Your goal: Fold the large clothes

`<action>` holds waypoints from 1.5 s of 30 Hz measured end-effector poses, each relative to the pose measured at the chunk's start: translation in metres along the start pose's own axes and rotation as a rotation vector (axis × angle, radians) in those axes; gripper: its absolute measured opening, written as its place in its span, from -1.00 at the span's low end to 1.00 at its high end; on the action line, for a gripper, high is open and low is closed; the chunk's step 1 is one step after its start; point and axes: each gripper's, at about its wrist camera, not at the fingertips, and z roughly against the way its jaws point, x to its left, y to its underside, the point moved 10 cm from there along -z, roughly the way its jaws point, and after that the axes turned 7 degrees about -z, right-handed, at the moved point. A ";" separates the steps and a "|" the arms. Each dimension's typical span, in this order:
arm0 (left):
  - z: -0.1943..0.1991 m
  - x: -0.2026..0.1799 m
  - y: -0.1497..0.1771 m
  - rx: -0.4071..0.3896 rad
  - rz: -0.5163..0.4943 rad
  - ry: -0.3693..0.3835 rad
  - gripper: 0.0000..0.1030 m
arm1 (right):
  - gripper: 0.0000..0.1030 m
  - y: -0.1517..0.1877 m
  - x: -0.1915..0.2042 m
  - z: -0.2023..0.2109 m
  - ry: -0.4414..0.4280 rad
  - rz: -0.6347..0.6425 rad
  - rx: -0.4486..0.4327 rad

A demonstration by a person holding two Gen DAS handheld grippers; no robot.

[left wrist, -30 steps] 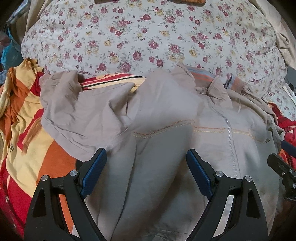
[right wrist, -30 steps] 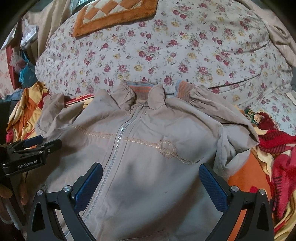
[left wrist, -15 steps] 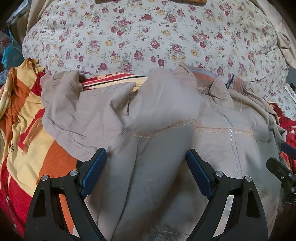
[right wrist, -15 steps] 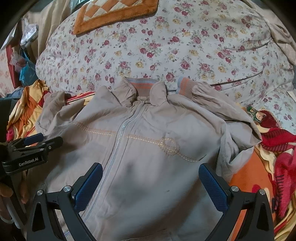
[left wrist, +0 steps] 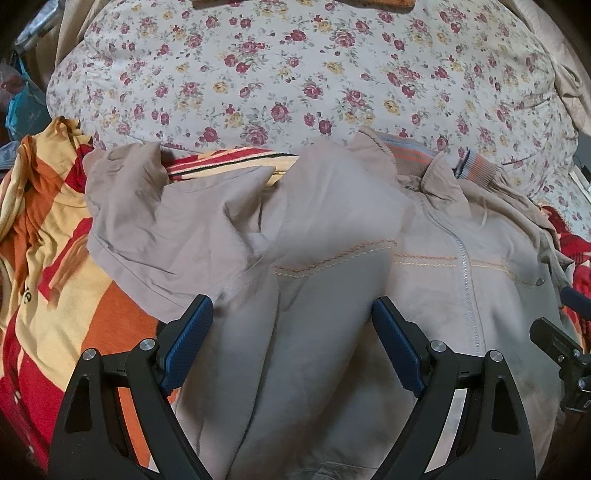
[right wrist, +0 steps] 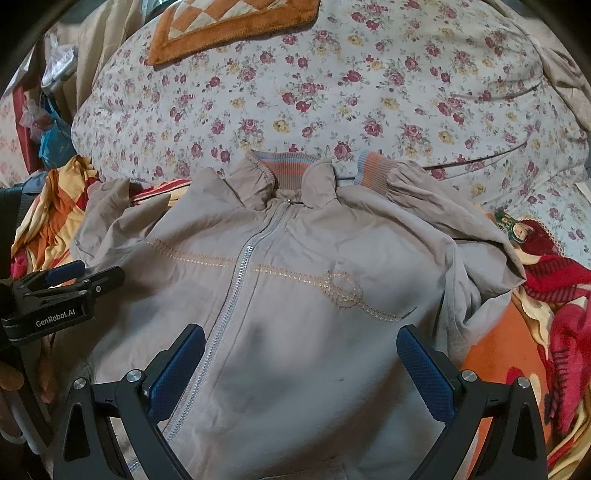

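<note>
A beige zip jacket [right wrist: 295, 266] lies front up on the bed, collar away from me, zipper closed. It also shows in the left wrist view [left wrist: 332, 229]. Its left sleeve [left wrist: 155, 221] is crumpled outward; its right sleeve [right wrist: 424, 195] lies bent along the shoulder, striped cuff [right wrist: 373, 168] near the collar. My left gripper [left wrist: 291, 336] is open and empty above the jacket's left half. My right gripper [right wrist: 301, 358] is open and empty above the lower front. The left gripper also shows at the left edge of the right wrist view [right wrist: 62, 291].
A floral sheet [right wrist: 332, 92] covers the bed beyond the jacket. An orange, yellow and red blanket [left wrist: 48, 266] lies under the jacket at left and also at right [right wrist: 517, 332]. An orange checked mat [right wrist: 229, 26] lies at the back. Clutter stands at far left.
Both views have shifted slightly, so the jacket sits a little lower and nearer in frame. Both grippers stay open; the jacket itself has not moved.
</note>
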 end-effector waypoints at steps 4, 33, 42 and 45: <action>0.000 0.001 0.000 0.001 0.003 -0.004 0.71 | 0.99 0.001 0.001 -0.001 0.001 0.002 0.002; 0.001 0.010 0.000 0.000 0.012 -0.011 0.71 | 0.99 0.002 -0.004 -0.007 0.018 0.005 0.012; 0.004 0.014 -0.003 -0.002 0.038 -0.006 0.71 | 0.99 0.000 -0.006 -0.009 0.028 0.005 0.007; 0.007 0.027 -0.009 0.000 0.094 0.023 0.71 | 0.99 0.001 -0.006 -0.009 0.028 -0.001 0.011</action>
